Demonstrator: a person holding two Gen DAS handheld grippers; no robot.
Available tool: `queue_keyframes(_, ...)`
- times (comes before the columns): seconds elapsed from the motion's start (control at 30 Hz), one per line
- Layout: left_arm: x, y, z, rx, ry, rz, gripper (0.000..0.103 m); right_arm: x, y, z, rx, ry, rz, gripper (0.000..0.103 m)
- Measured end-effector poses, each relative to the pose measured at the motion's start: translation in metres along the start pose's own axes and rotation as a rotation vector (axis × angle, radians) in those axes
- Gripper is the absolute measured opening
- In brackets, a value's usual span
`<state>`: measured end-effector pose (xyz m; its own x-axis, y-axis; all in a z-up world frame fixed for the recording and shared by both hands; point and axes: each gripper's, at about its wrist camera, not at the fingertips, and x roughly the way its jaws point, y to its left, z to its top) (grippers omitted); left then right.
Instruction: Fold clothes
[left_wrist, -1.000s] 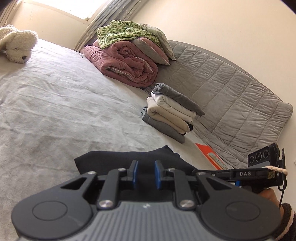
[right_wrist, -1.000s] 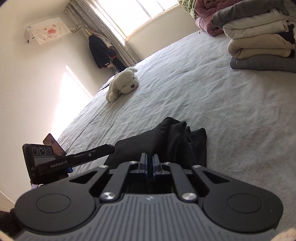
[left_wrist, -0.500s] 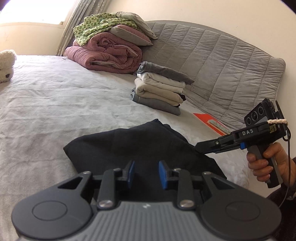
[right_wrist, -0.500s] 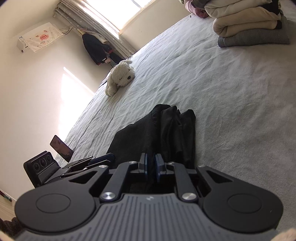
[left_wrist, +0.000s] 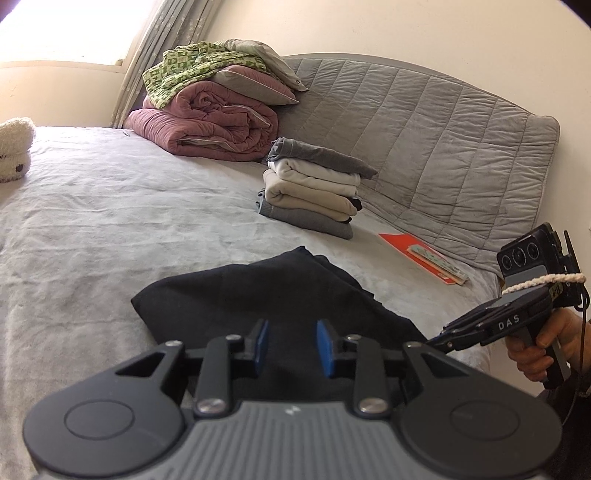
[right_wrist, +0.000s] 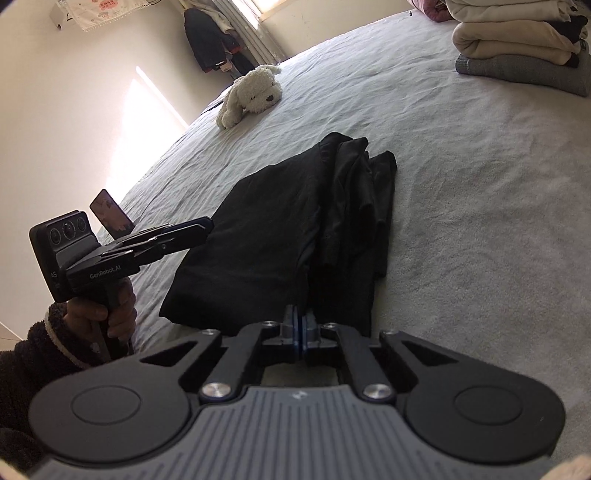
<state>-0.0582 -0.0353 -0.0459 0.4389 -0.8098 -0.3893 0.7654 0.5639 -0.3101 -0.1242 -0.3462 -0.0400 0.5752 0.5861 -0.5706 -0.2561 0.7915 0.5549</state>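
A black garment (left_wrist: 266, 295) lies folded into a long flat bundle on the grey bed (left_wrist: 110, 221); the right wrist view shows it (right_wrist: 266, 240) with loose folds along its right side. My left gripper (left_wrist: 291, 345) hovers open just over its near side, nothing between the blue pads (left_wrist: 261, 345). From the right wrist view it (right_wrist: 207, 223) reaches in at the garment's left edge. My right gripper (right_wrist: 299, 325) is closing tight, its pads pressed together on the garment's near edge. The left wrist view shows its tip (left_wrist: 434, 341) at the garment's right corner.
A stack of folded clothes (left_wrist: 314, 192) sits by the quilted grey headboard (left_wrist: 424, 147), with rolled pink bedding and pillows (left_wrist: 214, 122) behind. An orange book (left_wrist: 417, 254) lies near the bed's right edge. A white plush dog (right_wrist: 251, 96) lies farther up the bed.
The left view rolled level and drew back, showing more of the garment; its jaws spread a little wider. The right gripper pulled back to the garment's near edge, parted briefly, then shut.
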Motion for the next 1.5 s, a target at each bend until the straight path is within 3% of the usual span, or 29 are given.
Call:
queue_keyframes(0.1, 0.003, -0.003, -0.002, 0.016, 0.02, -0.02, 0.029, -0.019, -0.003, 0.007, 0.023, -0.071, 0.052, 0.004)
queue_keyframes(0.2, 0.008, -0.007, -0.007, 0.05, 0.053, -0.031, 0.029, -0.026, -0.016, 0.012, 0.07, -0.086, 0.038, 0.004)
queue_keyframes(0.4, 0.006, -0.015, -0.008, 0.092, 0.062, -0.059, 0.029, -0.021, -0.022, 0.008, 0.064, -0.015, 0.025, 0.004)
queue_keyframes(0.5, 0.012, -0.018, -0.013, 0.128, 0.101, -0.067, 0.03, -0.009, -0.016, 0.002, -0.021, 0.057, -0.073, 0.004)
queue_keyframes(0.6, 0.016, -0.02, -0.017, 0.14, 0.125, -0.067, 0.032, -0.003, -0.011, 0.001, -0.061, 0.078, -0.095, 0.007)
queue_keyframes(0.7, 0.016, -0.02, -0.018, 0.14, 0.129, -0.07, 0.033, -0.013, -0.01, 0.006, -0.064, 0.03, -0.07, 0.013)
queue_keyframes(0.83, 0.015, -0.02, -0.019, 0.138, 0.13, -0.075, 0.036, -0.023, -0.013, 0.024, -0.011, -0.124, -0.022, 0.014)
queue_keyframes(0.93, 0.014, -0.019, -0.021, 0.136, 0.129, -0.079, 0.037, -0.012, -0.016, 0.041, 0.027, -0.188, 0.008, 0.014)
queue_keyframes(1.03, 0.014, -0.019, -0.021, 0.132, 0.125, -0.079, 0.037, 0.008, -0.023, 0.056, 0.07, -0.198, 0.03, 0.016)
queue_keyframes(1.1, 0.014, -0.019, -0.022, 0.13, 0.122, -0.08, 0.037, 0.021, -0.028, 0.063, 0.094, -0.183, 0.027, 0.033)
queue_keyframes(1.33, 0.014, -0.013, -0.022, 0.09, 0.116, -0.104, 0.037, 0.044, -0.039, 0.069, 0.12, -0.156, -0.008, 0.033)
queue_keyframes(1.5, 0.015, -0.012, -0.023, 0.072, 0.118, -0.117, 0.038, 0.051, -0.037, 0.072, 0.122, -0.198, 0.007, 0.033)
